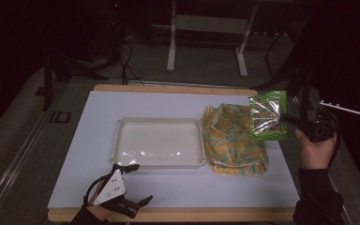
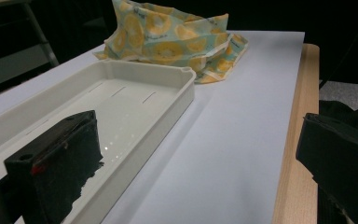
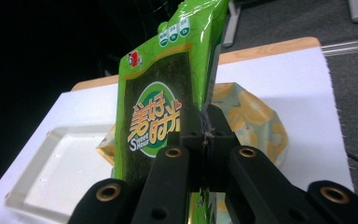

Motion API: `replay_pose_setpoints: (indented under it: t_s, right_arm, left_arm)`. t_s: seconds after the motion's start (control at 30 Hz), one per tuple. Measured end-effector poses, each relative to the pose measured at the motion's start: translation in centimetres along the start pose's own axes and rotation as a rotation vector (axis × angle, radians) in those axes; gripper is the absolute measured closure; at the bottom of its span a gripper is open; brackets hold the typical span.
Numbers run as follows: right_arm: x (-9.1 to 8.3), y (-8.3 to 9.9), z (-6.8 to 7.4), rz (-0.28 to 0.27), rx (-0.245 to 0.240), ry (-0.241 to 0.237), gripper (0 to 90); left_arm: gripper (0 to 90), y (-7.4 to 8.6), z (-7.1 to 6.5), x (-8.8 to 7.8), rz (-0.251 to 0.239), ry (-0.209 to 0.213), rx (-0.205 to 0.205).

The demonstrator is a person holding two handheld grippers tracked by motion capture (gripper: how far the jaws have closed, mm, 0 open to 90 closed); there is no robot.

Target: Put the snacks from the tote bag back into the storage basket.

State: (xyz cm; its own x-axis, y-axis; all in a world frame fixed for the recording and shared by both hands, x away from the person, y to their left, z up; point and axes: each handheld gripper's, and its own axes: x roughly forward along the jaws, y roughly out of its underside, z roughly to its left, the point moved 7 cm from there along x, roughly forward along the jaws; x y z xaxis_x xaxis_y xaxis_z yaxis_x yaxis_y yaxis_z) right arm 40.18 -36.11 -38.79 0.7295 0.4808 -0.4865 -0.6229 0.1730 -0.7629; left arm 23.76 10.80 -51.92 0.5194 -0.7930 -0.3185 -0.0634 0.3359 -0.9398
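1. Tongs in my right hand, the right gripper [image 3: 204, 135], are clamped tight on a green snack packet [image 3: 161, 112]; the two black jaws meet on one edge of it.
2. The packet hangs in the air above the right side of the table, over the right edge of a yellow-patterned cloth bag [image 1: 232, 140]. In the high view the packet [image 1: 268, 116] sits just left of my right gripper [image 1: 291, 120], clear of the bag and the table.
3. In the right gripper view the packet stands nearly upright, its printed front turned to the left of the jaws.
4. My left gripper [image 1: 143, 185] rests low at the near left of the table, on the white mat [image 1: 178, 183], just in front of the tray's near left corner.
5. Its jaws stand wide apart with nothing between them; in the left gripper view one jaw lies over the tray [image 2: 168, 109], the other over the table's wooden edge.
6. The white tray [image 1: 122, 140] lies flat at the middle of the mat, its right side touching the bag.
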Motion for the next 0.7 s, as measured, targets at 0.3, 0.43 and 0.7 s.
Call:
replay_pose_setpoints:
  t_s: [0.3, 0.43, 0.7]
  right_arm:
    - [0.5, -1.1, 2.3, -0.005, -0.017, -0.036, 88.8]
    - [0.8, -1.5, 3.4, -0.006, -0.03, -0.05, 88.8]
    - [1.6, -2.0, 5.7, 0.003, -0.062, -0.075, 88.9]
  left_arm:
    - [0.3, 0.0, 0.0, 0.0, -0.002, 0.001, -0.001]
    - [0.3, 0.0, 0.0, 0.0, -0.001, 0.001, 0.0]
    - [0.3, 0.0, 0.0, 0.0, -0.003, 0.002, -0.001]
